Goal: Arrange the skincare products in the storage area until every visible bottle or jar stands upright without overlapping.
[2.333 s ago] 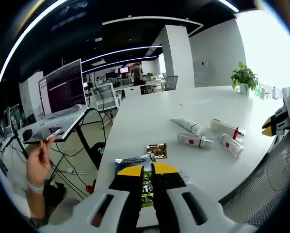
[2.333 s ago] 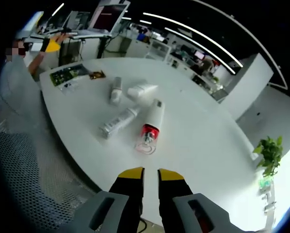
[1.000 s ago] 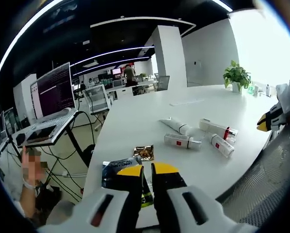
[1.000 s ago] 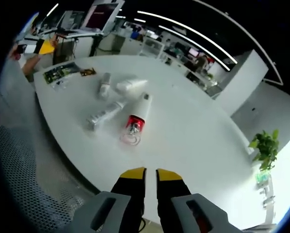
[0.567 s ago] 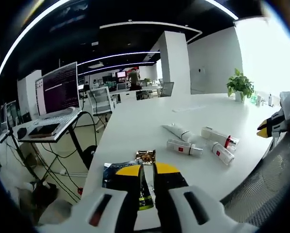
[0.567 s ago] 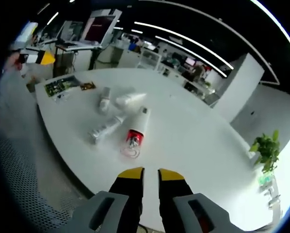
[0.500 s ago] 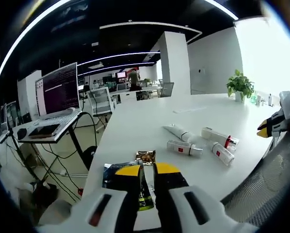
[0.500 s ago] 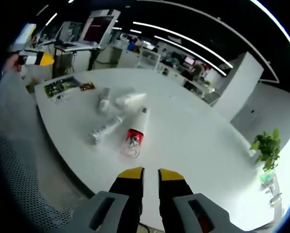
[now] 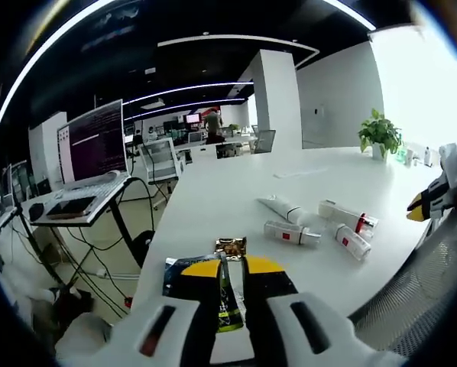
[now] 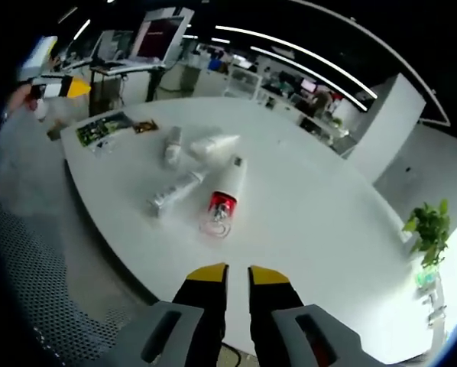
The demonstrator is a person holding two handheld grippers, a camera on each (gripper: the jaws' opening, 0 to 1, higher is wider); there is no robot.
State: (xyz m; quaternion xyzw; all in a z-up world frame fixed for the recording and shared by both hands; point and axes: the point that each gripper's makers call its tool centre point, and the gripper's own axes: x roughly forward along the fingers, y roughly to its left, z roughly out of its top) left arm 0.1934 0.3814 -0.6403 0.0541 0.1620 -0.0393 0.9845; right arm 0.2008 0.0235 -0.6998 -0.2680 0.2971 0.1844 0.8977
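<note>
Several white skincare products lie on their sides on the white table (image 9: 213, 183): a tube (image 9: 280, 206), a bottle with a red label (image 9: 290, 233), a bottle with a red band (image 9: 348, 216) and a fourth bottle (image 9: 351, 241). In the right gripper view they are the red-ended bottle (image 10: 225, 191), a silvery bottle (image 10: 175, 193), the tube (image 10: 213, 144) and a small bottle (image 10: 172, 145). My left gripper (image 9: 231, 269) hangs shut over the near table edge, well short of them. My right gripper (image 10: 237, 275) hovers shut and empty above the table edge. Each gripper shows at the other view's side (image 9: 419, 202) (image 10: 69, 89).
A green-black packet (image 9: 176, 269) (image 10: 105, 122) and a gold packet (image 9: 230, 247) (image 10: 146, 126) lie near the table's end. A laptop on a stand (image 9: 91, 149) is off to the left. A potted plant (image 9: 379, 134) (image 10: 429, 229) is at the far end. A mesh chair back (image 9: 419, 298) is close by.
Both views have shifted slightly with the hands. The person's hand seen low on the left in the left gripper view is gone. The products have not moved.
</note>
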